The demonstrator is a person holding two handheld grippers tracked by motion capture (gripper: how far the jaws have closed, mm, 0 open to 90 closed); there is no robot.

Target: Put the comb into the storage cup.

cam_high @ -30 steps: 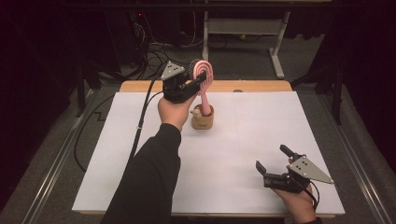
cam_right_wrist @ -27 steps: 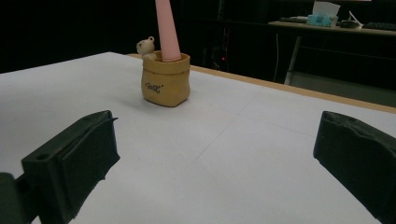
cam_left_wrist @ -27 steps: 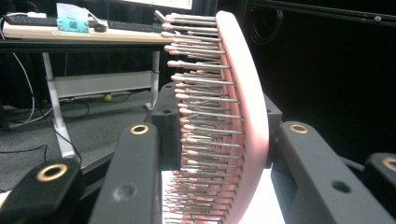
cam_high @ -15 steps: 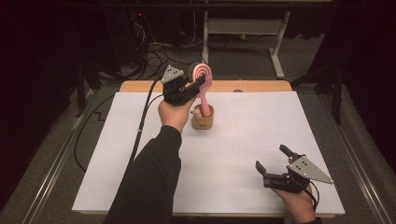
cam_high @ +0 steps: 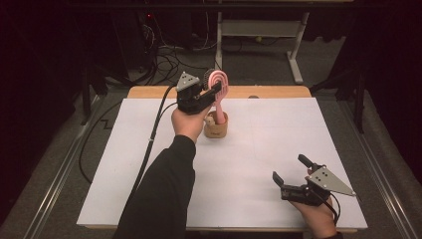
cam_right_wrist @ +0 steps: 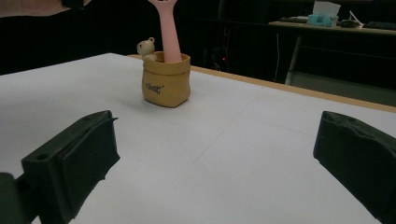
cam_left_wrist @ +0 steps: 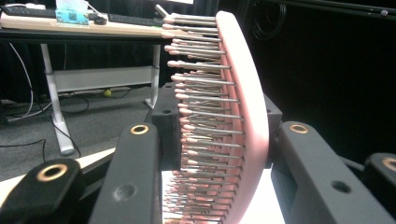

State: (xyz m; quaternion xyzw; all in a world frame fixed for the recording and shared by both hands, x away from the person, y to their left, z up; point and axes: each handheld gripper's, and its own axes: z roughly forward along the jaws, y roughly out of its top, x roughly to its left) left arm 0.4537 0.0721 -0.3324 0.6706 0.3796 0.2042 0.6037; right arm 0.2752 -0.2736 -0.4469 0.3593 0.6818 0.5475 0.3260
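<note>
From where I stand, the left gripper (cam_high: 211, 91) is up toward eleven o'clock on the white-covered table (cam_high: 278, 134), its two black jaws closed on the head of a pink plastic hairbrush with metal bristles (cam_high: 219, 79). In the left gripper view the brush head (cam_left_wrist: 233, 121) sits squeezed between the jaws, bristles facing one jaw and the smooth pink back against the other. The brush stands nearly upright, its handle running down into a small tan sack-shaped holder (cam_high: 217, 128) just below the gripper, at about twelve o'clock from the table's middle. A little cream bear figure (cam_right_wrist: 146, 47) perches on the holder's rim beside the handle, and dark lettering shows on the holder's front.

Over at five o'clock, near the front edge and well apart from the holder, the right gripper (cam_high: 291, 172) rests low in the person's hand, its jaws spread wide with nothing between them but bare table.
</note>
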